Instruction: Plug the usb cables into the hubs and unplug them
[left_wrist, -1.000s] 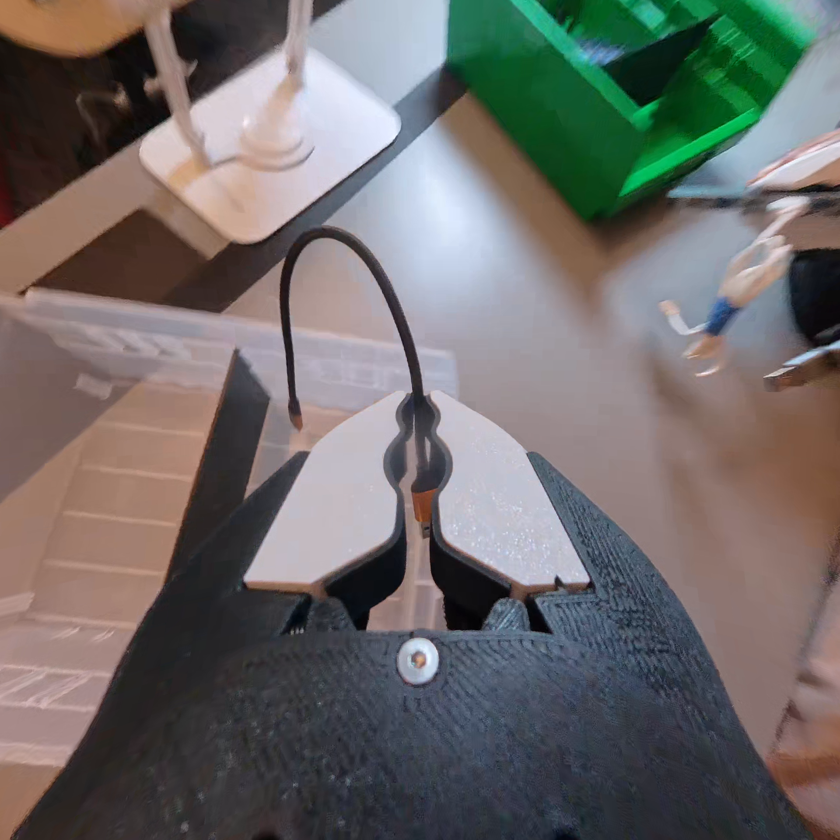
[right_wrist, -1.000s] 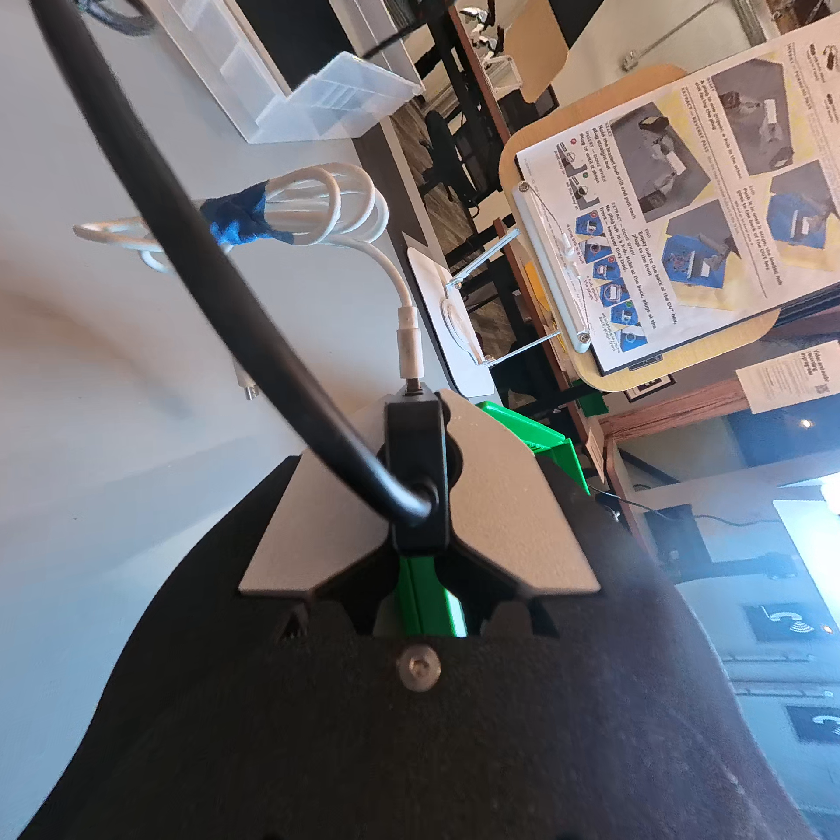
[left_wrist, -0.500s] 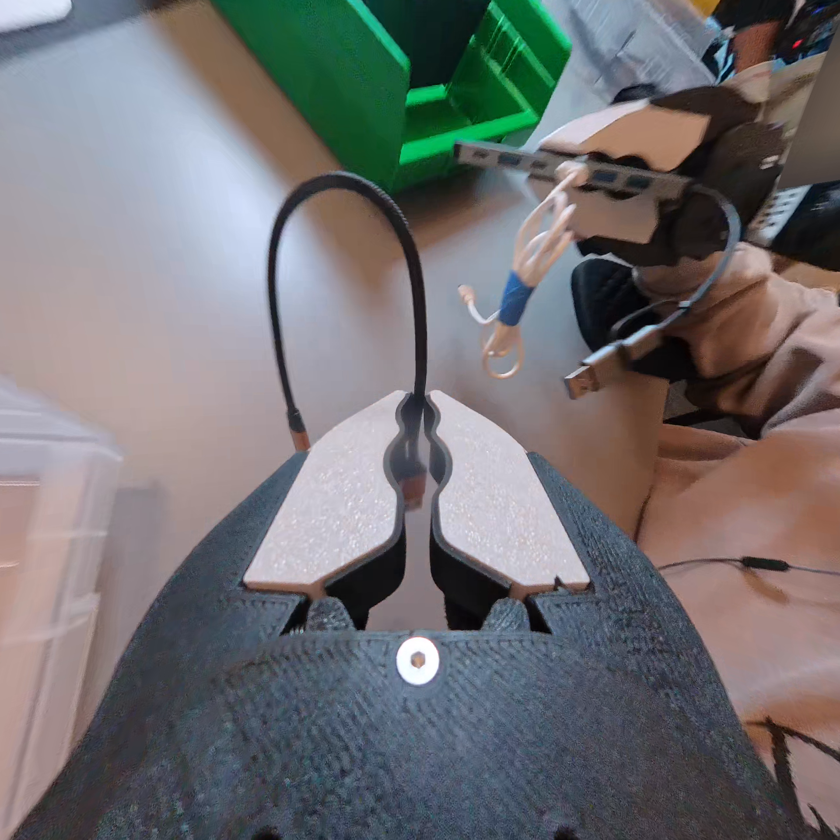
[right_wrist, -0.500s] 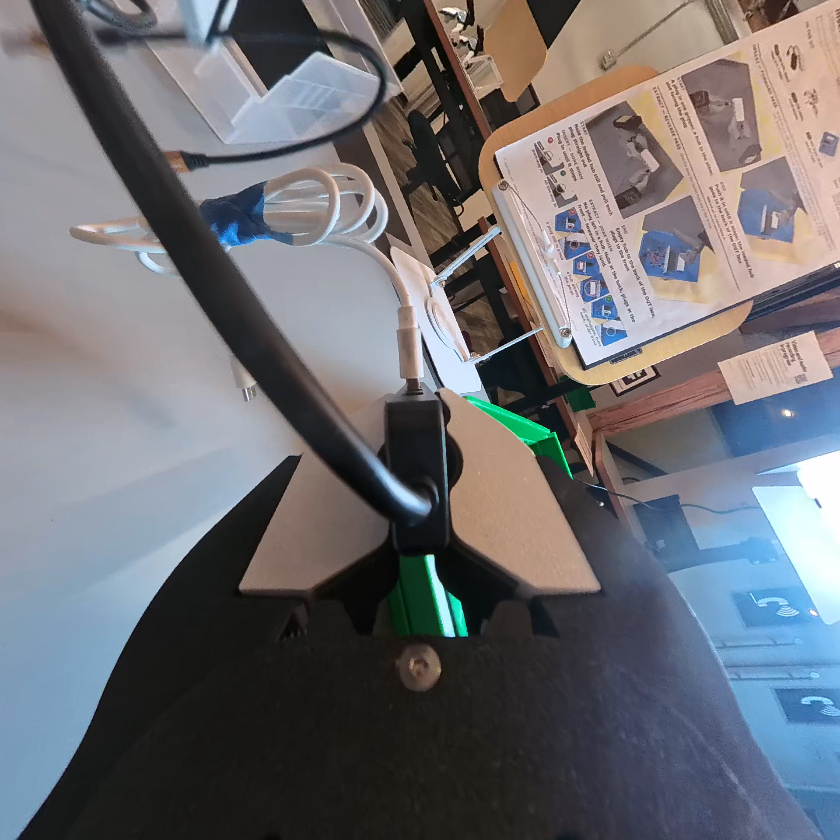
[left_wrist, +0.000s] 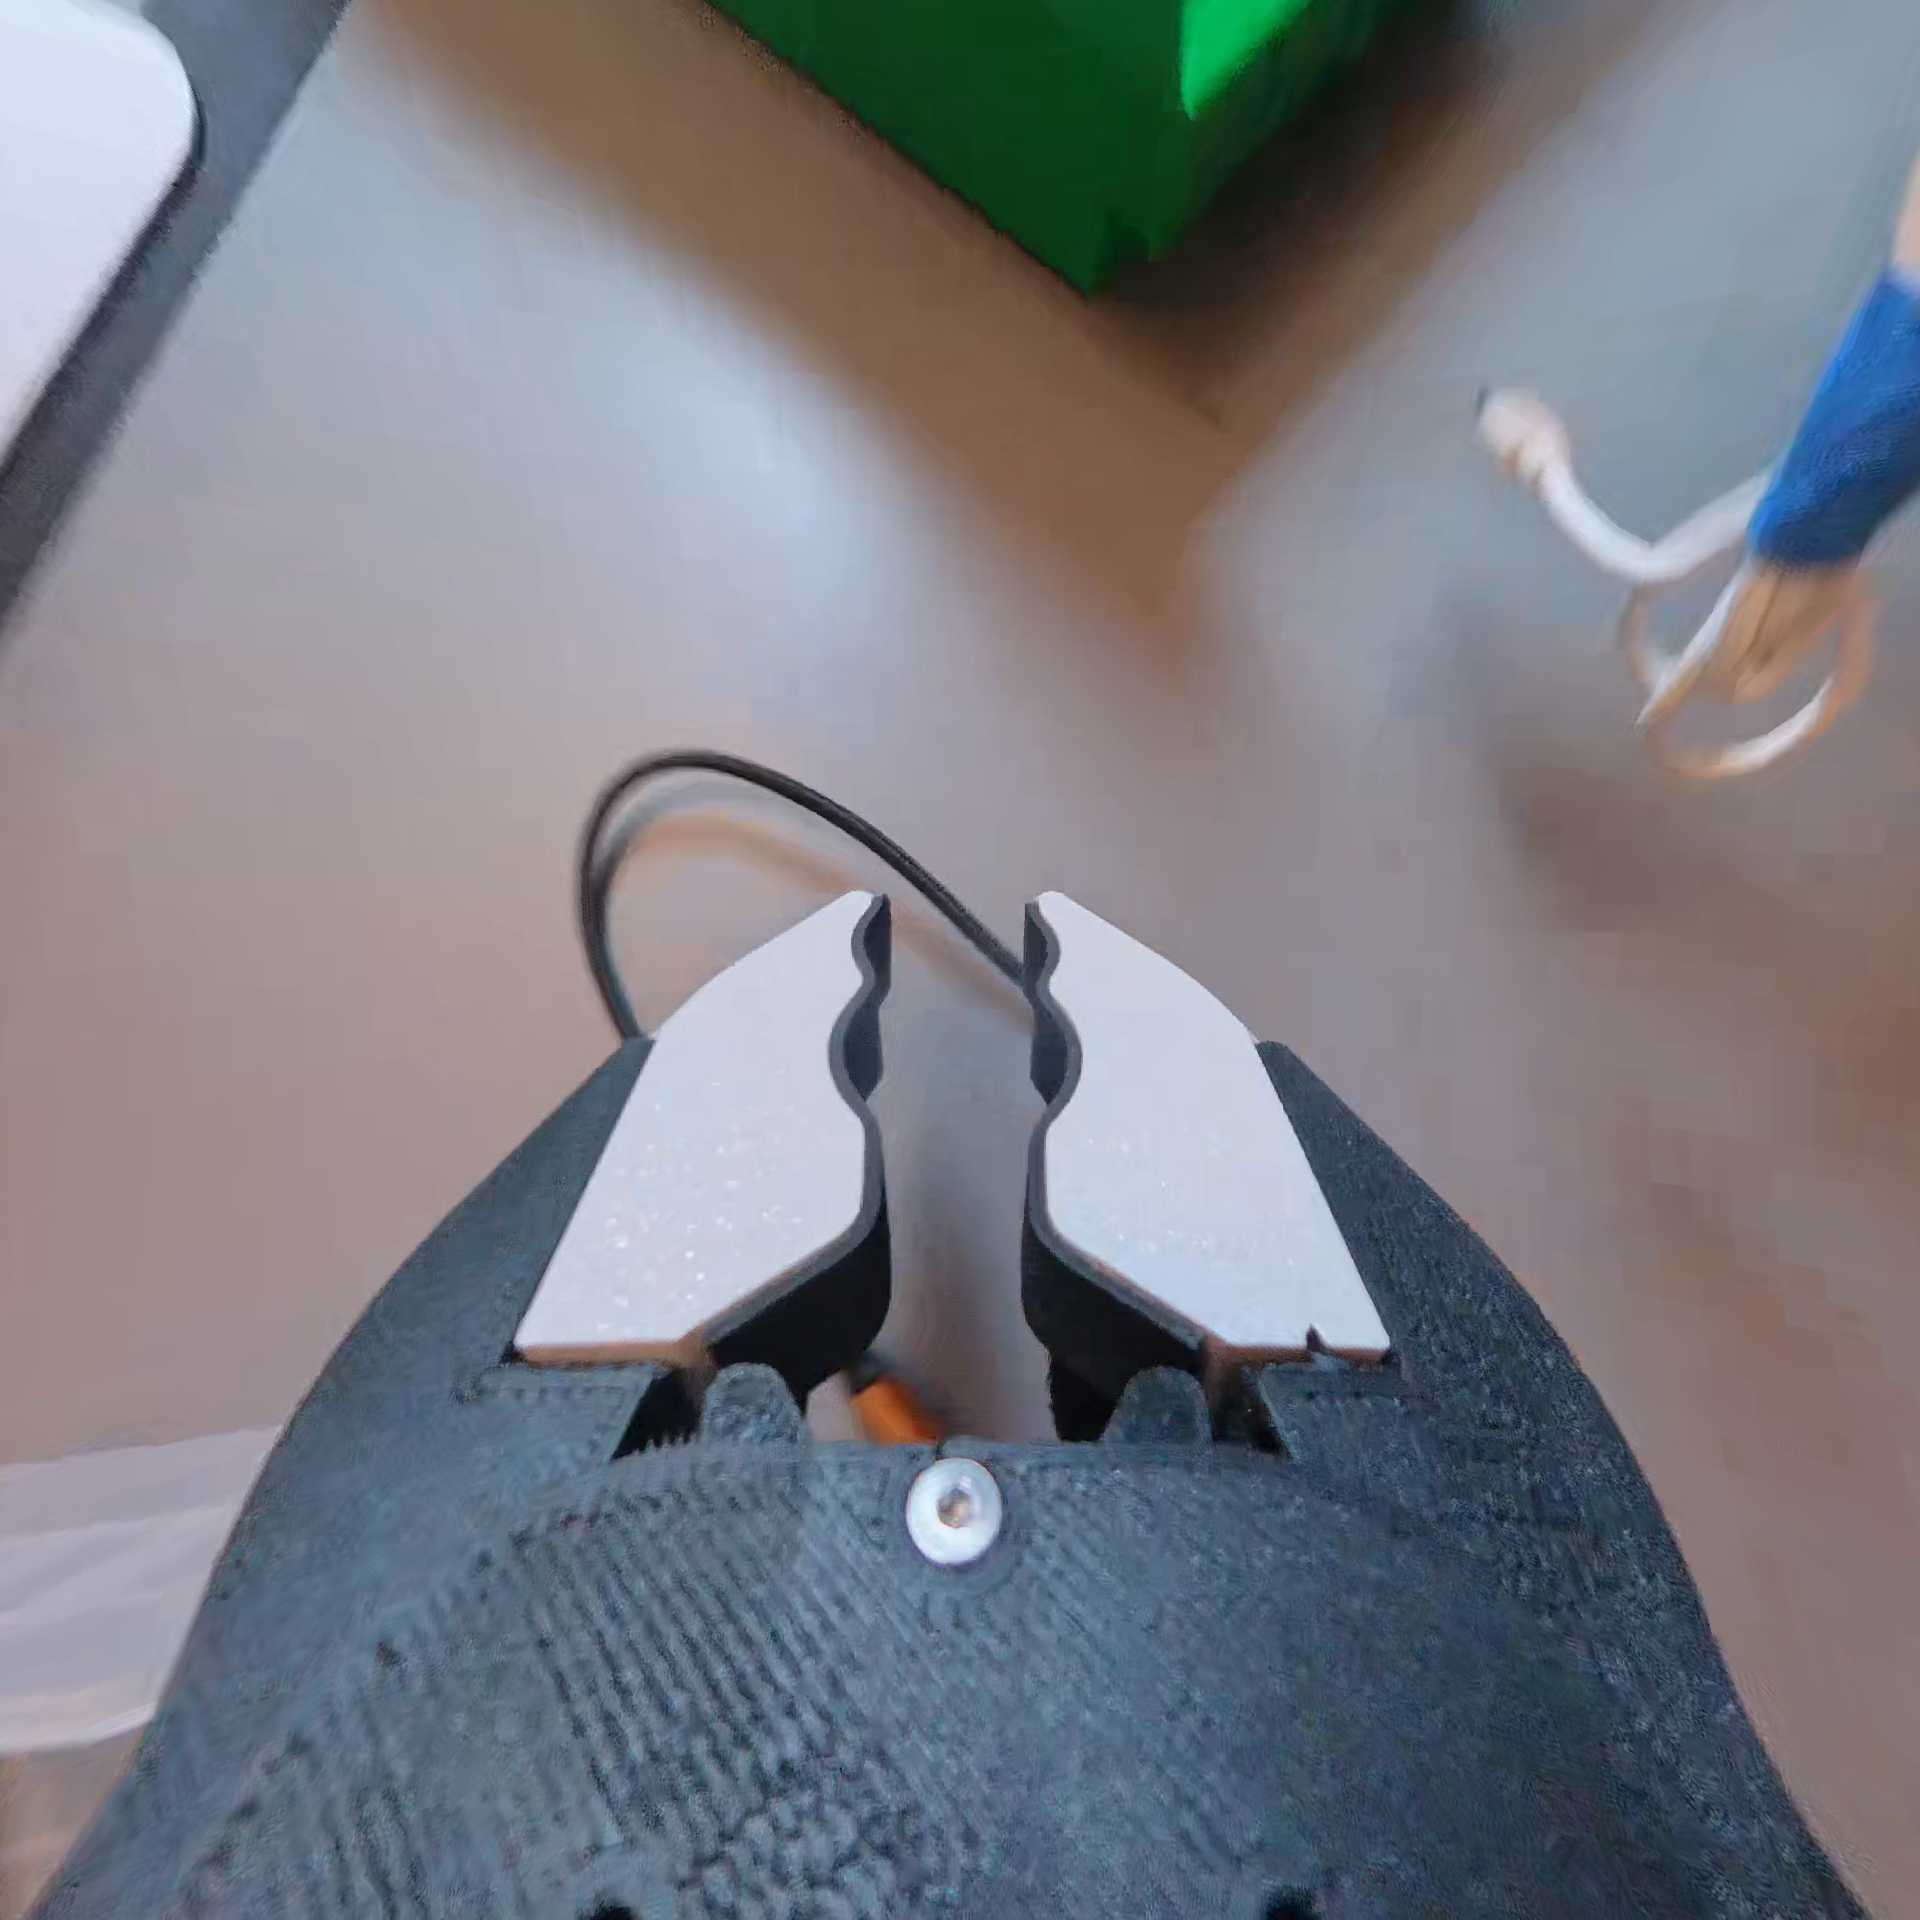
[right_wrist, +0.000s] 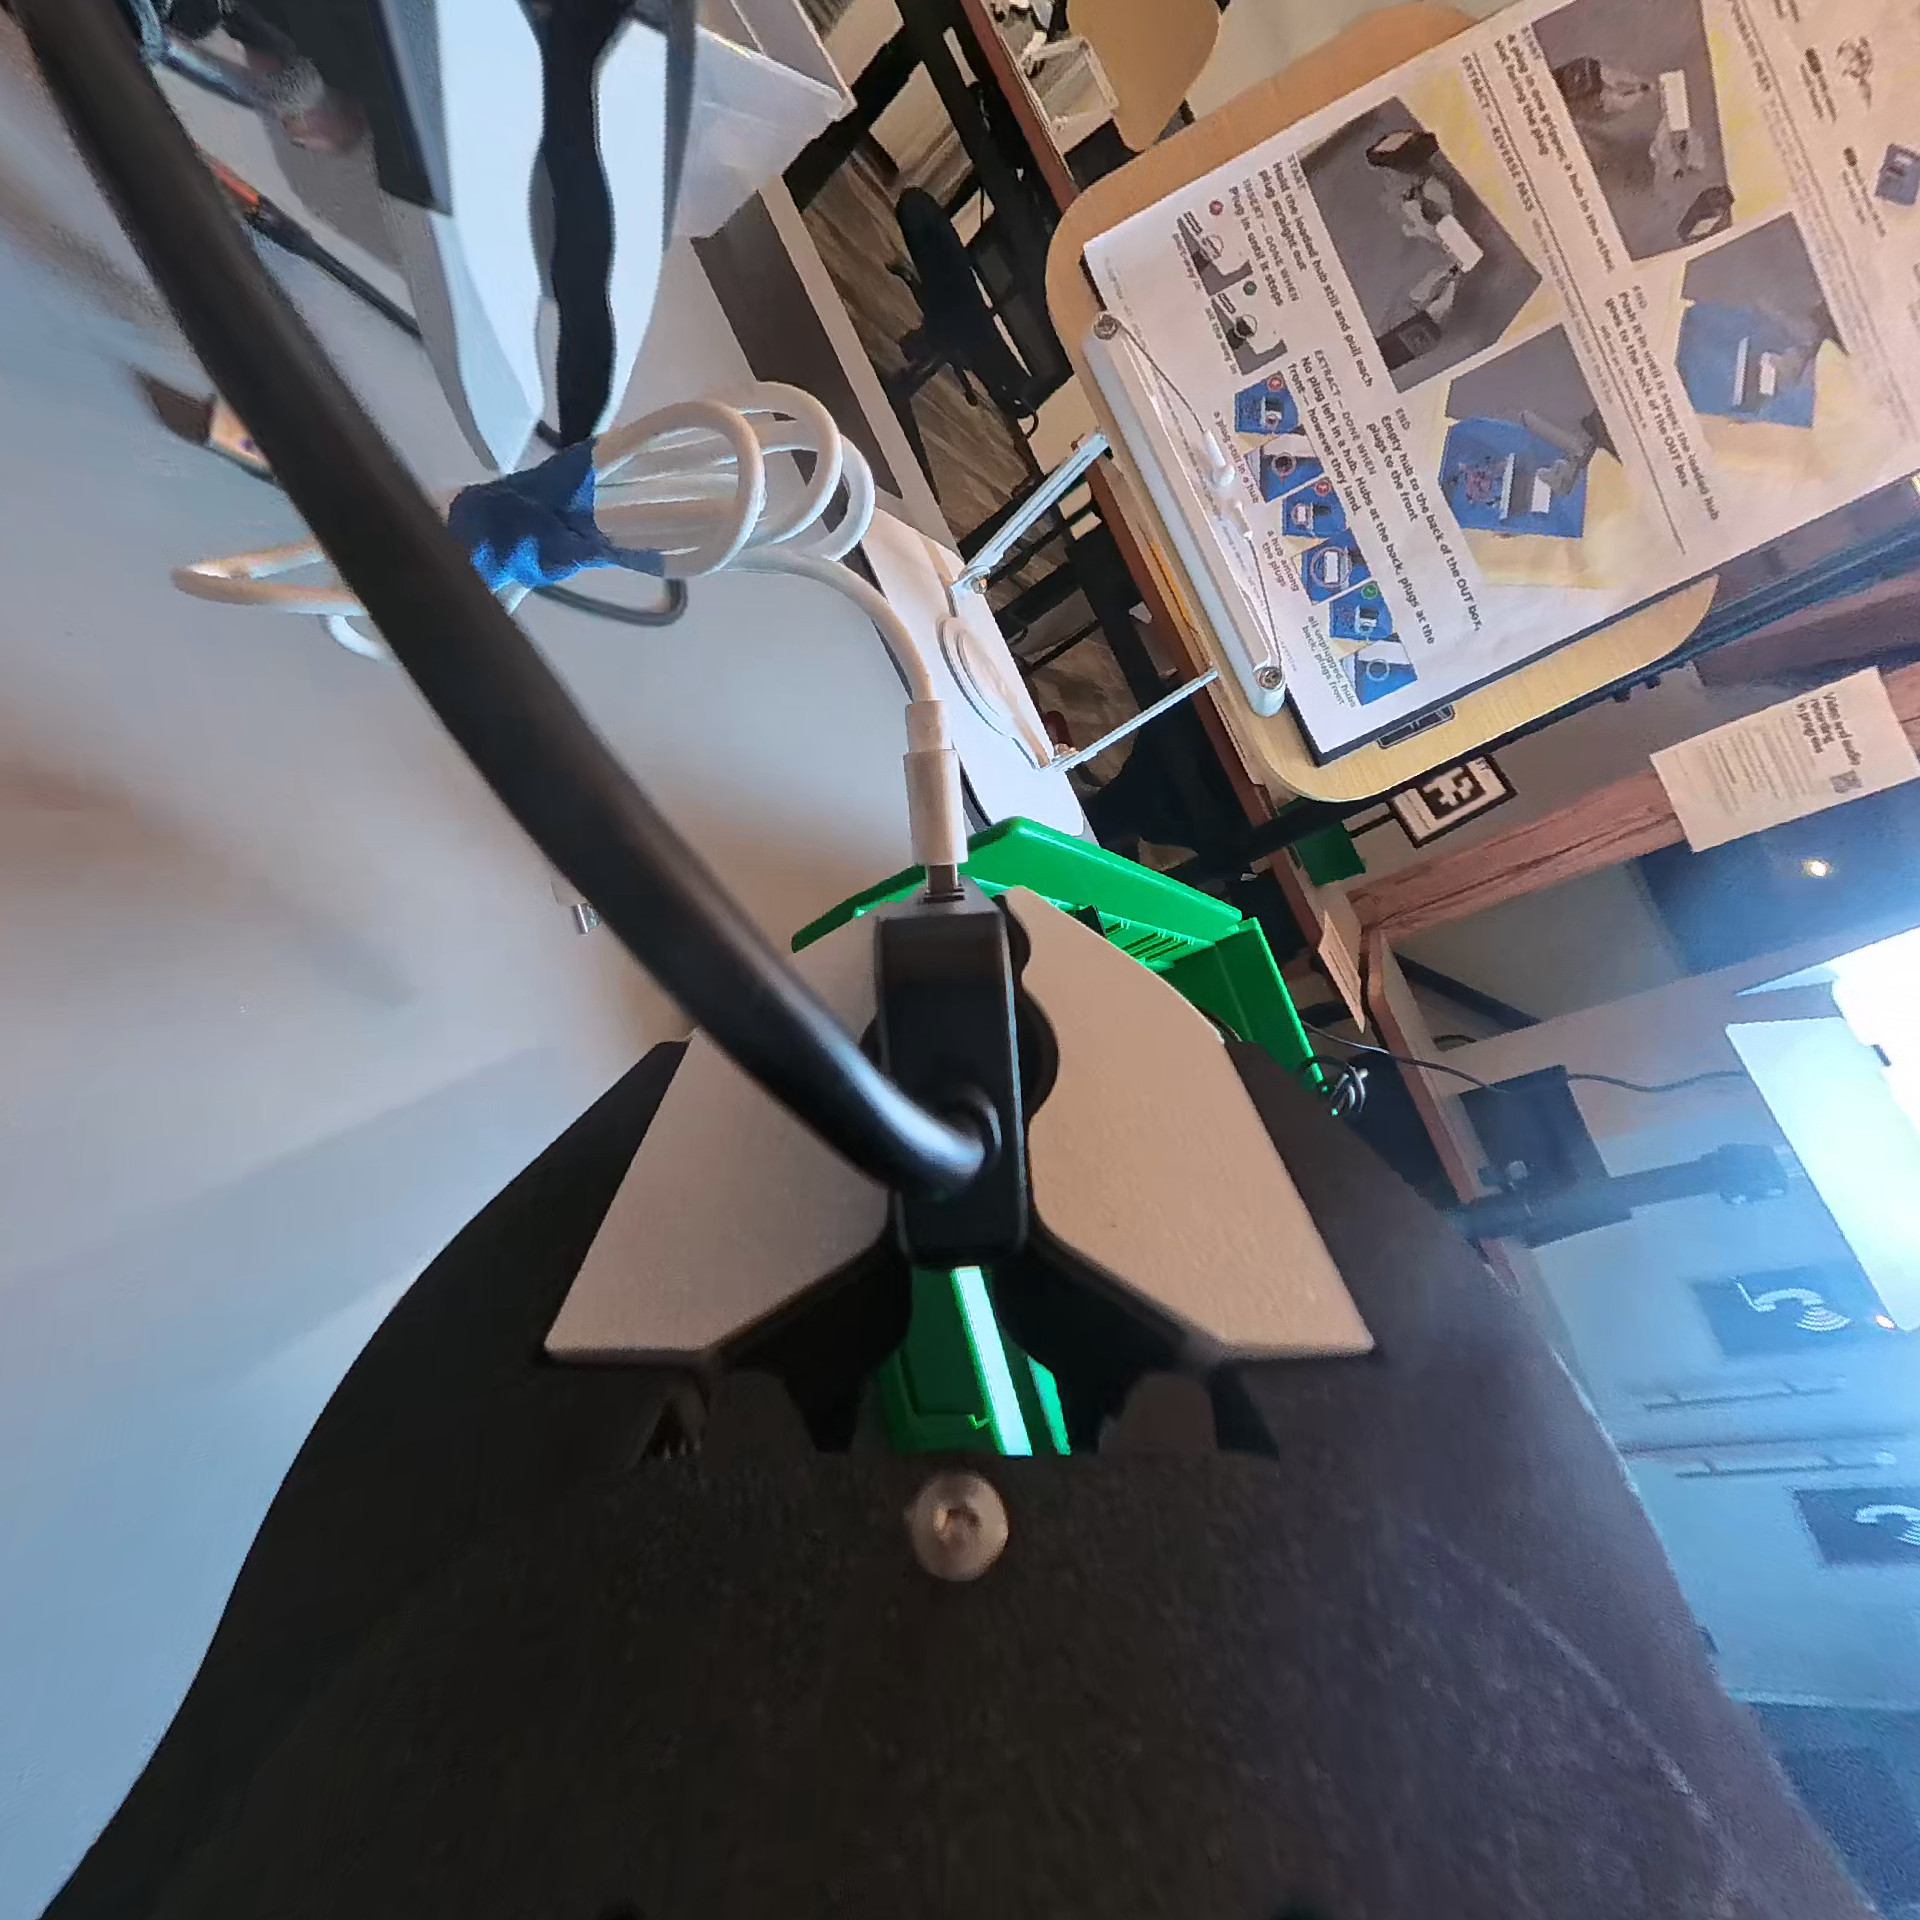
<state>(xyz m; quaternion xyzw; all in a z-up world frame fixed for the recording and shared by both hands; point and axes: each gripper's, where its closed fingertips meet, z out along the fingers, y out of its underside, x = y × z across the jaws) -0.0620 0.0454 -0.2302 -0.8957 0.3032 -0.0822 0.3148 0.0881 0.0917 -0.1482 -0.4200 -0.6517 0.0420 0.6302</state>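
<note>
Left wrist view. The left gripper (left_wrist: 956, 940) is hovering low over the table (left_wrist: 436, 582) with its jaws spread and nothing between them. The thin black cable (left_wrist: 727, 774) is lying loose on the table just beyond the fingertips, arching round to the left; an orange plug end (left_wrist: 883, 1405) is showing beneath the gripper base. This cable is likely to handle as light and springy, so the rigid plug shell, not the cord, is the sensible place to take hold. A green bin (left_wrist: 1049, 135) is standing beyond; its contents are out of sight. At right, the white cable (left_wrist: 1745, 644), coiled and bound with blue tape, is hanging in the air.

Right wrist view. The right gripper (right_wrist: 948, 914) is pinching the dark hub (right_wrist: 948, 1049) edge-on between its jaws. The hub's thick black lead (right_wrist: 436, 592) is sweeping up to the left and appears stiff. The white cable's plug (right_wrist: 932, 774) is sitting in a port at the hub's upper end, its taped coil (right_wrist: 717, 499) dangling beyond. Pulling that plug straight along its axis looks least likely to strain the port. The green bin (right_wrist: 1122, 914) is lying behind the gripper, its interior largely hidden.
</note>
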